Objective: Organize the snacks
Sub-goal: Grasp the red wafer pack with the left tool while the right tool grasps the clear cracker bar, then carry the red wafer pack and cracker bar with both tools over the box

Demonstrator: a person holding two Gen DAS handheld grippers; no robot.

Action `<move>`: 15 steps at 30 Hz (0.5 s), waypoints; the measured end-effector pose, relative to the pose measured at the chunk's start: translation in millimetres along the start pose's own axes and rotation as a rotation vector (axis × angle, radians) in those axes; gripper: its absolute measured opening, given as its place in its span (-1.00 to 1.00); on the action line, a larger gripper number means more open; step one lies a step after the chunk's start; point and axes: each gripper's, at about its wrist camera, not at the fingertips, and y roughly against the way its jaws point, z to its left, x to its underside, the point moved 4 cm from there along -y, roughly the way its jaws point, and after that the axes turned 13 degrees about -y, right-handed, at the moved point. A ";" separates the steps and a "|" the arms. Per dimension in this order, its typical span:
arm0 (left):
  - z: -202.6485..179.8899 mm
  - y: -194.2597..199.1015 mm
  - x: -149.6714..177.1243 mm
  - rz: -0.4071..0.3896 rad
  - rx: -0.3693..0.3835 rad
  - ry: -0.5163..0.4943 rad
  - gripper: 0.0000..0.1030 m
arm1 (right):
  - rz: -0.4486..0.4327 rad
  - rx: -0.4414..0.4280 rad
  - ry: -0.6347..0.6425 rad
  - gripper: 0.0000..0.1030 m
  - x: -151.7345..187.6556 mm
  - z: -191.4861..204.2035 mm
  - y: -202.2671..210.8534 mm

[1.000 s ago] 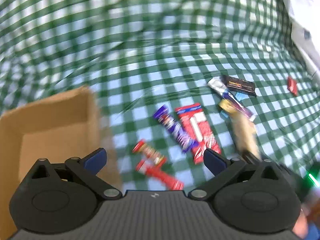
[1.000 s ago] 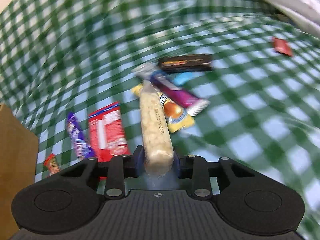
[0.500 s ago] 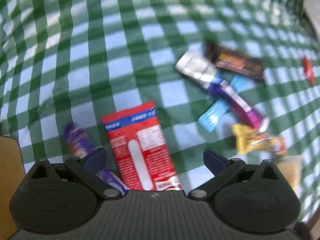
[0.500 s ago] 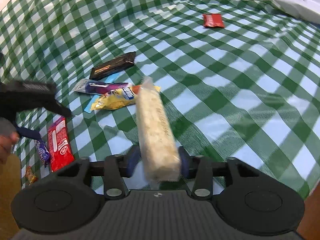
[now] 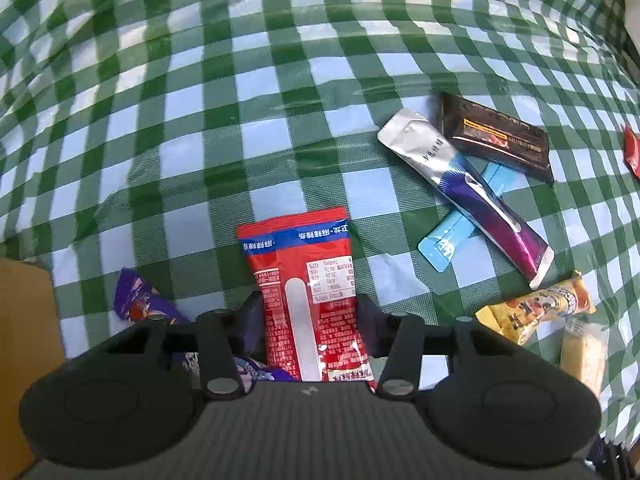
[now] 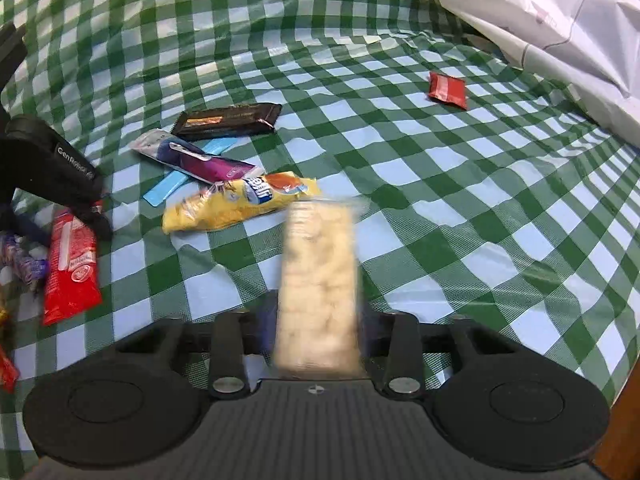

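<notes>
On the green checked cloth lies a red snack packet (image 5: 308,280). My left gripper (image 5: 310,308) points down over it, jaws closing, and both pads touch the packet's long edges. A purple wrapped bar (image 5: 140,300) lies just to its left, partly under the gripper. In the right wrist view my right gripper (image 6: 316,312) holds a pale puffed-rice bar (image 6: 318,280) lengthwise above the cloth. Its jaws are closing on the bar, which is blurred. That view also shows the left gripper (image 6: 60,172) standing over the red packet (image 6: 70,264).
A loose heap holds a black bar (image 5: 496,140), a silver-purple stick (image 5: 468,188), a blue stick (image 5: 452,240) and a yellow packet (image 6: 240,200). A small red sachet (image 6: 448,90) lies apart. A cardboard box (image 5: 24,320) is at the left, a white plastic bag (image 6: 560,12) at the far right.
My left gripper came down from beside the box onto the red packet and its wide jaws narrowed onto it. The right gripper shifted right with the rice bar, loosening and narrowing again.
</notes>
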 end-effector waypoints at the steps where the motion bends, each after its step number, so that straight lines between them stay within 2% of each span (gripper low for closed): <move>1: 1.7 2.1 1.8 -0.007 -0.003 0.008 0.01 | -0.005 -0.005 -0.008 -0.26 -0.4 -1.6 1.6; 4: 6.2 24.4 8.4 -0.057 0.002 0.018 0.00 | -0.008 -0.012 -0.057 -0.26 -4.4 -8.1 11.3; 9: 13.5 89.7 37.6 -0.182 0.036 0.018 0.00 | -0.110 -0.055 -0.073 -0.26 -11.8 -0.8 52.6; 12: 17.5 137.8 70.1 -0.255 0.061 0.019 0.00 | -0.132 -0.106 -0.063 -0.26 -11.1 11.0 84.9; 15: 28.7 182.0 114.6 -0.294 0.096 0.037 0.00 | -0.137 -0.171 -0.036 -0.26 -4.9 28.5 122.8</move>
